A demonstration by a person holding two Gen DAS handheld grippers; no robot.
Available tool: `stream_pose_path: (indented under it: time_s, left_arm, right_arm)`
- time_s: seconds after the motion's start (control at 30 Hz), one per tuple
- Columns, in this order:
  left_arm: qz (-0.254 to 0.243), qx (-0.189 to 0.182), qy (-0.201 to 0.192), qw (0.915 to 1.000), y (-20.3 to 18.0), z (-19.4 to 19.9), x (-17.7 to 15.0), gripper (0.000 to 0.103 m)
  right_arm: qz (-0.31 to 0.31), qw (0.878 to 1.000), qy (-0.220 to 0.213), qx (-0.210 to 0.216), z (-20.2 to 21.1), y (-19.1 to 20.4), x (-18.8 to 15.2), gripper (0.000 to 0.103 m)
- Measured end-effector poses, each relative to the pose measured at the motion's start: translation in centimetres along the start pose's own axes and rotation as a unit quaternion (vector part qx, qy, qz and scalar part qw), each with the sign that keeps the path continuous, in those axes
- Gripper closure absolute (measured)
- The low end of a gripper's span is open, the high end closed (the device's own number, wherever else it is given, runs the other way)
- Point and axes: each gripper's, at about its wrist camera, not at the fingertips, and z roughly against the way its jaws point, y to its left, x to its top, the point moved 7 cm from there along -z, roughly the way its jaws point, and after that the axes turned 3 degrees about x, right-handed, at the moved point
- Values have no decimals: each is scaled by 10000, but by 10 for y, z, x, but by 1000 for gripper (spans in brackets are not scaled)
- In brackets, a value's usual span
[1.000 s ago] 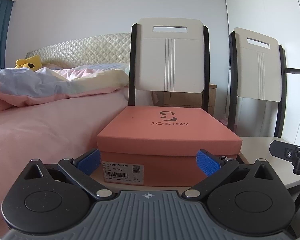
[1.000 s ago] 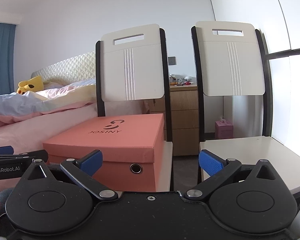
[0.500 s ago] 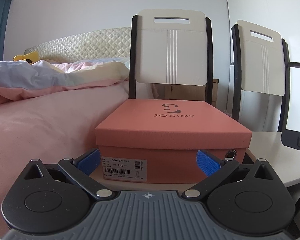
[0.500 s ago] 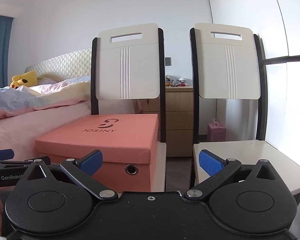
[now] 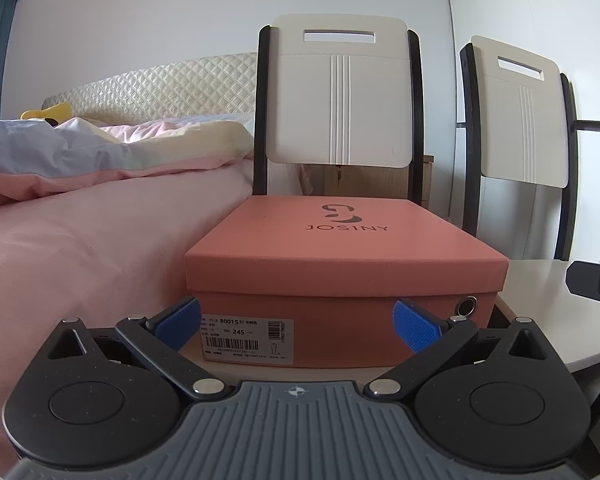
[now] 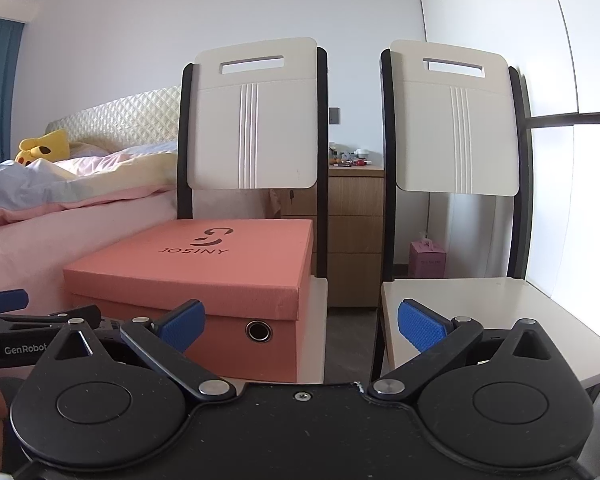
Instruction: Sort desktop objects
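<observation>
The shoebox (image 5: 340, 264) sits dead centre, long axis receding, nearest the wide, empty left tongs (image 5: 296, 326); right tongs (image 6: 300, 326) gape too.

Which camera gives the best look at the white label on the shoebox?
The left wrist view: the white label faces it on the shoebox end, with barcode and 245 readable. The right wrist view shows the box's lid and grommet side only; the label is hidden.

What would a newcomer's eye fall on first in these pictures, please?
Most likely the salmon-pink JOSINY shoebox, lid on, sitting on the seat of the left chair beside the pink bed. Next, the open left tongs frame its labelled end, while the right chair's seat lies bare.
</observation>
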Motion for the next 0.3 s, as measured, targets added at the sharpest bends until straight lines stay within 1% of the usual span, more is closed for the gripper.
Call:
stream_pose_path:
  time_s: [0.3]
  left_arm:
    - [-6, -37, -30, 10000, -1, 0, 1, 0]
  right_arm:
    - [0, 10000, 38, 8, -3, 2, -1, 1]
